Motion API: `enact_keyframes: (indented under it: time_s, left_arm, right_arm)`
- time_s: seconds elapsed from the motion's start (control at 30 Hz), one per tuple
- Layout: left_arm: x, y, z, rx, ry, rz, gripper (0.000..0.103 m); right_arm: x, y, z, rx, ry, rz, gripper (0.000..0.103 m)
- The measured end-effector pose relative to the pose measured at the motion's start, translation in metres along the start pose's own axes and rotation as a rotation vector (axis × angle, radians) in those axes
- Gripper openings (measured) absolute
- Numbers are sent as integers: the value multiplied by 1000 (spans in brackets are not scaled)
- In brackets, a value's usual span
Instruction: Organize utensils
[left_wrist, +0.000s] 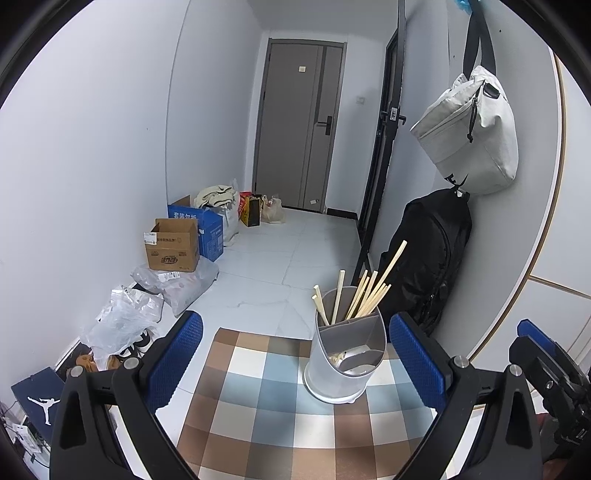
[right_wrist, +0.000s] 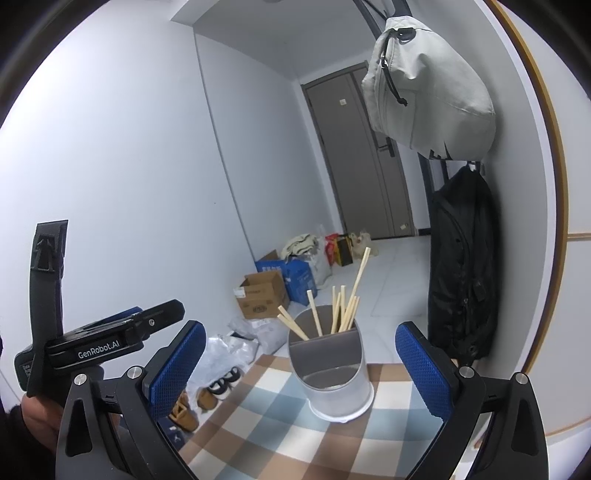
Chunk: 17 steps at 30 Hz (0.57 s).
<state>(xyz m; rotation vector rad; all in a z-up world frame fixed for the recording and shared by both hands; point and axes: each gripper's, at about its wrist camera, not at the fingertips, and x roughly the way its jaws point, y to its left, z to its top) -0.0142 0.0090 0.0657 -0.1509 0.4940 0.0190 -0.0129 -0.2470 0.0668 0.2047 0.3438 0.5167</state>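
Two grippers hang spread wide and empty over the checked tablecloth (left_wrist: 258, 402). The left gripper (left_wrist: 295, 362) has its blue pads either side of the utensil holder (left_wrist: 345, 363), clear of it on both sides; the right gripper (right_wrist: 301, 369) frames the same holder likewise, touching nothing. The holder, a grey partitioned cylinder, stands upright on the cloth near its far edge. Several wooden chopsticks (left_wrist: 364, 295) stand tilted in its rear compartment, one rising above the others; a pale item lies low in the front compartment, not identifiable. Beyond the holder on the right, a black backpack (left_wrist: 430, 258) hangs against the wall under a grey bag (left_wrist: 472, 133). Beyond the holder on the left, plastic bags (left_wrist: 125, 321) and cardboard boxes (left_wrist: 171, 245) line the floor. Farthest off stands a grey door (left_wrist: 295, 125).
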Motion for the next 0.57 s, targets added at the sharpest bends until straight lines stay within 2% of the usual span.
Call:
enact_keyframes:
  time_s: [0.57]
  left_arm:
    - [9, 1, -2, 4, -1, -19, 99]
  right_arm:
    - [6, -4, 0, 1, 16, -2, 103]
